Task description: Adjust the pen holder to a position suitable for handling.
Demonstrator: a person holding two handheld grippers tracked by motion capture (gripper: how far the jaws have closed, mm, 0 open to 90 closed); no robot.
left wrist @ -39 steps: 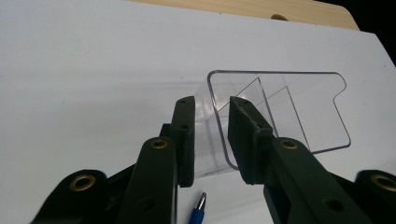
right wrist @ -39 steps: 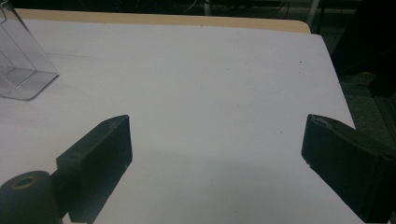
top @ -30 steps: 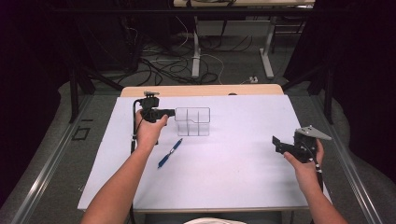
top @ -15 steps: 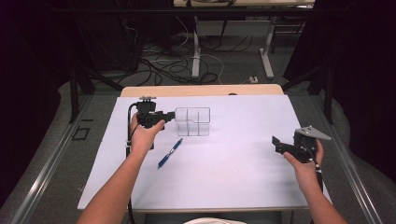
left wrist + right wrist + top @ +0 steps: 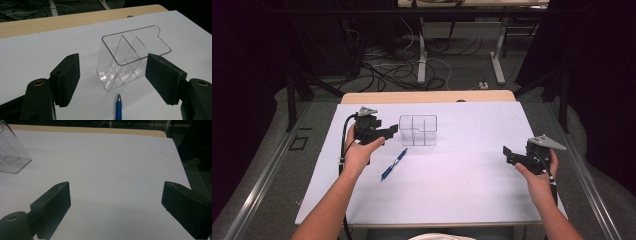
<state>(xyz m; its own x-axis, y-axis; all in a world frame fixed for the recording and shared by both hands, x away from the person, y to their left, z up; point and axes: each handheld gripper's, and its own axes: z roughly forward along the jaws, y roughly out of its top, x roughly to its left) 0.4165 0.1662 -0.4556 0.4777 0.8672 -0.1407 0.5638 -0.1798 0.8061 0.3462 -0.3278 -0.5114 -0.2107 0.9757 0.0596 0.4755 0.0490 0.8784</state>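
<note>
A clear plastic organiser box (image 5: 418, 130) with inner dividers stands on the white table (image 5: 462, 175), left of centre. A blue pen (image 5: 394, 163) lies just in front of it, tip toward the box. My left gripper (image 5: 388, 131) hovers just left of the box, jaws open and empty. In the left gripper view the box (image 5: 132, 58) sits between and beyond the open jaws, with the pen tip (image 5: 118, 106) below it. My right gripper (image 5: 507, 154) is held open near the table's right edge, with nothing between its jaws. The box corner (image 5: 11, 152) appears at top left in the right gripper view.
The white sheet covers a wooden tabletop whose far edge (image 5: 427, 96) is bare wood. Beyond it lie cables and desk legs (image 5: 422, 55) on a dark floor. The table's right edge (image 5: 180, 162) is close to my right gripper.
My left gripper has lifted slightly and shifted a little left, away from the box. The right gripper has stayed in place.
</note>
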